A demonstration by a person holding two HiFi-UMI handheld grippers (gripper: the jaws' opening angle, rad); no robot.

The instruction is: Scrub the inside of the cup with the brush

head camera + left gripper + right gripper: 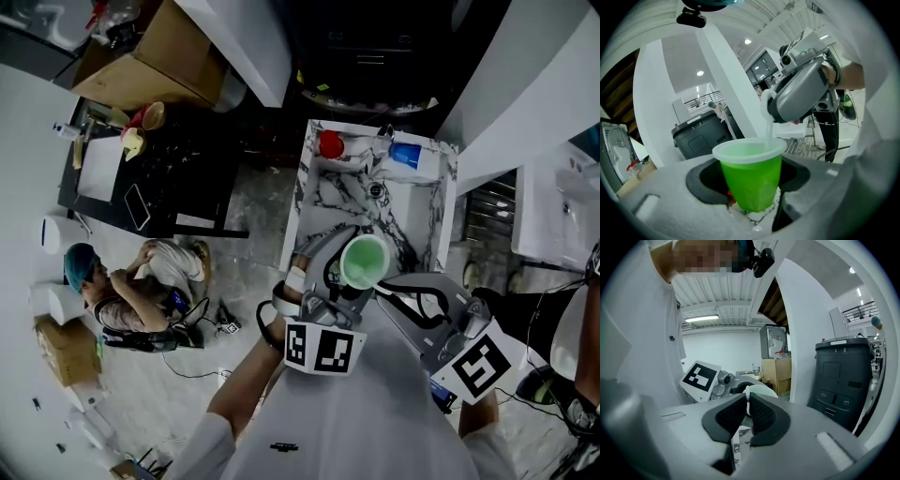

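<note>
**Q:** Where does the work sit, and what holds it?

**A:** It is held above the marble counter (422, 202). The left claw (752, 187) is clamped on the cup (749, 164) at mid-wall, a pad on each side. The cup is roughly upright in the claw, with its mouth facing the right claw (746, 404).

**Q:** And the right claw?

**A:** It is closed tight on the thin white handle of the brush (768, 129). The cup lies straight ahead of it, just past its tips. The brush's long axis runs from this claw through the rim and into the cup. In my judgement the scrubbing stroke should follow that line.

**Q:** Condition of the cup?

**A:** It is translucent green plastic with a paler rolled rim. The brush head cannot be made out inside.
</note>
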